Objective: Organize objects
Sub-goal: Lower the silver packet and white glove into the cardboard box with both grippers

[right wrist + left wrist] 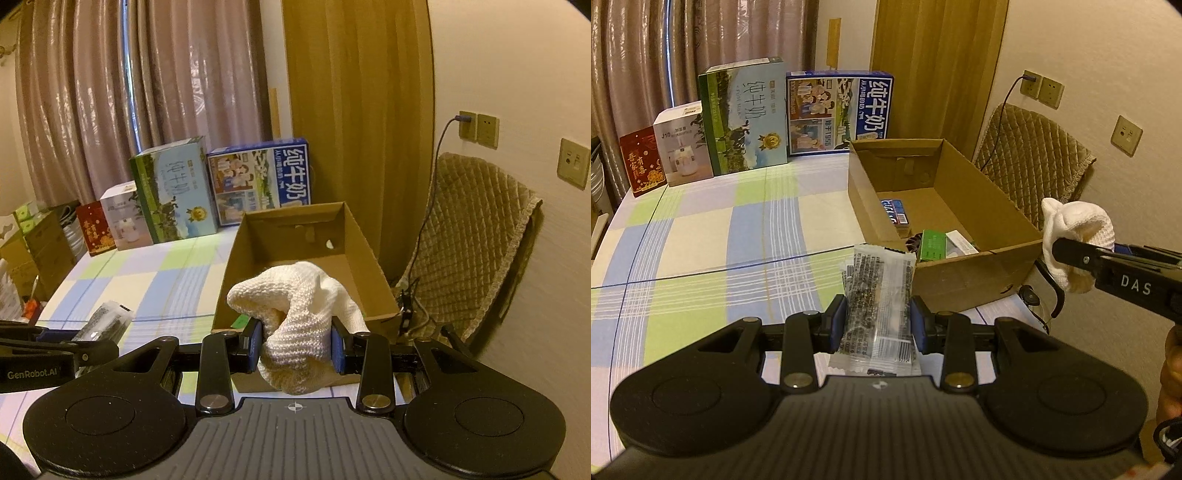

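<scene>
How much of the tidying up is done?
Partly done. The cardboard box already holds a blue pack and a green pack. The left gripper holds a clear snack packet, and the right gripper holds a white knitted cloth. Both are not yet in the box.

left gripper [879, 325]: jaws clamped on packet [877, 295] | right gripper [297, 349]: jaws clamped on cloth [295, 317]
</scene>
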`<state>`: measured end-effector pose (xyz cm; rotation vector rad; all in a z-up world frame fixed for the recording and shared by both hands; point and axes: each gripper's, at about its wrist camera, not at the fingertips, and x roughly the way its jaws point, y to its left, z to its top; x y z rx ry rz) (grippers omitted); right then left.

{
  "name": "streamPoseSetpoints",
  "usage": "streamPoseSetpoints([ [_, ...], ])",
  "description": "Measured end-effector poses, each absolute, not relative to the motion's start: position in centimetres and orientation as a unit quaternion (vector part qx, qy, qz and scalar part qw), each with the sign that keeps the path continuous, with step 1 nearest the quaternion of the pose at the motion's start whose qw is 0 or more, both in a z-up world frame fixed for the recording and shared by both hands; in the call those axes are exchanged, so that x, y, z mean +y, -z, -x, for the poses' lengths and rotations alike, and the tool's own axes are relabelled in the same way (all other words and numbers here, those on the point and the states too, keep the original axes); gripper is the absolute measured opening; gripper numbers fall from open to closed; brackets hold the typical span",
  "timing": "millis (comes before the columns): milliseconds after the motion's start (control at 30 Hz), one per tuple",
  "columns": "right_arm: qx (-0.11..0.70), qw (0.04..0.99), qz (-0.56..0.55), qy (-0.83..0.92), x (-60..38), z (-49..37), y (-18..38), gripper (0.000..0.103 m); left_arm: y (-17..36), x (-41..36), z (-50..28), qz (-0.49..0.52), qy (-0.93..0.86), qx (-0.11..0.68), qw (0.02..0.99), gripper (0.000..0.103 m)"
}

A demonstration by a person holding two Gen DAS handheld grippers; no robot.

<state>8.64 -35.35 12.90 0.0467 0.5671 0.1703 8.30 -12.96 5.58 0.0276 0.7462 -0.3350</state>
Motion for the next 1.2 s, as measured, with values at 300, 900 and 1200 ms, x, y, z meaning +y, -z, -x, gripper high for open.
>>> streamPoseSetpoints([
  [300, 0.282, 0.956, -0.026, -0.079, -36.2, -8.8, -12.7, 0.034, -5.5, -13.8, -8.6, -0.019, 0.170, 0.363, 0.916, 0.031],
  [900, 0.283, 0.956, -0.022, -0.073, -37.2, -9.9, -13.1, 0.034, -5.3, -15.6, -9.6, -0.021, 0.183, 0.365, 0.912, 0.031],
  [1200, 0.283, 0.956, -0.012, -0.076, -37.5, -11.3, -13.6, 0.034, -5.5, -16.7, -11.0, -0.017, 0.194, 0.365, 0.910, 0.031],
])
